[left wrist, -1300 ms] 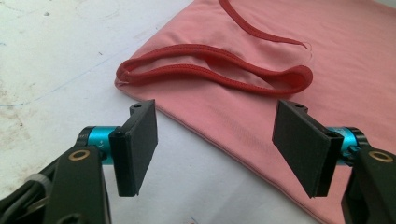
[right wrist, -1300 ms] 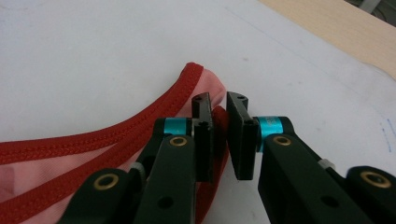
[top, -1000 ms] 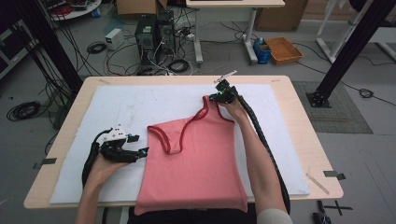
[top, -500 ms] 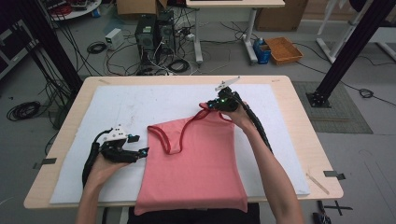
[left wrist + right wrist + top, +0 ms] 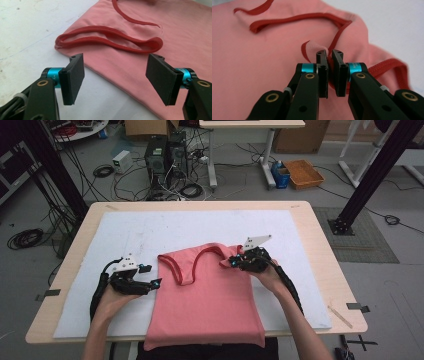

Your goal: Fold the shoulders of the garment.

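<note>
The big pale wooden table (image 5: 320,227) has a white cloth mat (image 5: 150,227) on it, and the pink sleeveless top with dark red trim (image 5: 210,295) lies on the mat, close to your near edge.

A second ago the top's right shoulder strap reached out toward the far side of the table. Now you have pulled it back toward you and to the left, so the top part of the shirt is folded down over its body. The shirt looks shorter now. That looks like the start of a fold, and the left strap has not been folded yet.

The top's long side runs from near to far. Its hem hangs at the near edge by you, and its neck hole points to the far side.

Your right gripper (image 5: 239,262) is pinched tight on the right strap (image 5: 332,48), and you can see the red trim squeezed between its jaws in the right gripper view.

Your left gripper (image 5: 155,284) rests on the mat just left of the top. Its jaws stand wide apart and hold nothing. The red loop of the left armhole (image 5: 107,38) lies just past them.
</note>
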`<state>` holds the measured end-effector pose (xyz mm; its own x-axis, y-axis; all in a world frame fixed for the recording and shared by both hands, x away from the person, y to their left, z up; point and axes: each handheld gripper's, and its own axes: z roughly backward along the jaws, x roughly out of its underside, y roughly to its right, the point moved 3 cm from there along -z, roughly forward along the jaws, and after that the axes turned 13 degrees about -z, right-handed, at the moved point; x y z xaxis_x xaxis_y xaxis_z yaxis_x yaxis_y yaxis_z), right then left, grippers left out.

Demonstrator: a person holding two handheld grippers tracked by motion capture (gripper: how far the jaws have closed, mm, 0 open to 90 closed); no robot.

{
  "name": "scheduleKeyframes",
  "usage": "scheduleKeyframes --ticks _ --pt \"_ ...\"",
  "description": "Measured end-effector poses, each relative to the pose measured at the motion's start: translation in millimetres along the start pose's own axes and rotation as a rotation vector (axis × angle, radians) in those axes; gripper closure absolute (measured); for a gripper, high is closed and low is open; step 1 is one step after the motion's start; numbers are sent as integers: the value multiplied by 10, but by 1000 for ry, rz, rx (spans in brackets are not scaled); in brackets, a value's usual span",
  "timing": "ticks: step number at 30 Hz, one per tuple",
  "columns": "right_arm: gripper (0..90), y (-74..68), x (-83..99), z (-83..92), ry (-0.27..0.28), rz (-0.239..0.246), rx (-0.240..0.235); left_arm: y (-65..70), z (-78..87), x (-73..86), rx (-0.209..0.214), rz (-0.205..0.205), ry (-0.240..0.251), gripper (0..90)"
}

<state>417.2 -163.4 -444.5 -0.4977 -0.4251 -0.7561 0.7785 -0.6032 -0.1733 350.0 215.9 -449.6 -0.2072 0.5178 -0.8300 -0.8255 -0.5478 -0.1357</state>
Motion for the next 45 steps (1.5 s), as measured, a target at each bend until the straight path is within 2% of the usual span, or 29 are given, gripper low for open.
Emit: scheduleKeyframes --ticks 5,9,12,15,19,22,25,29,31,33,34,37,39,41,45 --pt "843 -91 154 65 -3 10 -7 51 -51 -42 11 -12 8 314" --pt "842 -151 243 85 -10 7 -32 84 -74 -68 24 -22 15 321" --pt "842 -175 307 94 -18 5 -34 129 -92 -111 57 -23 37 349" --pt "842 -200 348 113 -26 7 -40 178 -135 -176 84 -55 31 364" --pt "828 -208 397 125 -47 6 -32 220 -224 -251 111 -65 34 387" --pt "737 -223 419 175 -37 -6 -43 251 -300 -314 134 -72 31 407" --pt "686 -253 422 254 -9 -23 -60 291 -380 -389 164 -88 28 428" --pt "623 -330 389 330 38 -3 -79 352 -525 -455 201 -110 -3 442" --pt "612 -379 386 317 26 19 -100 363 -598 -466 213 -120 -19 457" --pt "609 -414 400 261 -8 43 -74 362 -662 -461 213 -125 -40 467" --pt "612 -422 411 224 -28 62 -56 364 -688 -454 208 -135 -52 492" --pt "716 -420 455 135 -72 87 -21 357 -729 -419 200 -162 -81 614" --pt "799 -407 481 118 -86 90 -20 357 -722 -404 207 -183 -98 732" --pt "845 -408 493 145 -69 81 -28 362 -685 -406 215 -179 -83 810" --pt "867 -419 514 242 -21 51 -68 388 -581 -399 237 -177 -70 832"
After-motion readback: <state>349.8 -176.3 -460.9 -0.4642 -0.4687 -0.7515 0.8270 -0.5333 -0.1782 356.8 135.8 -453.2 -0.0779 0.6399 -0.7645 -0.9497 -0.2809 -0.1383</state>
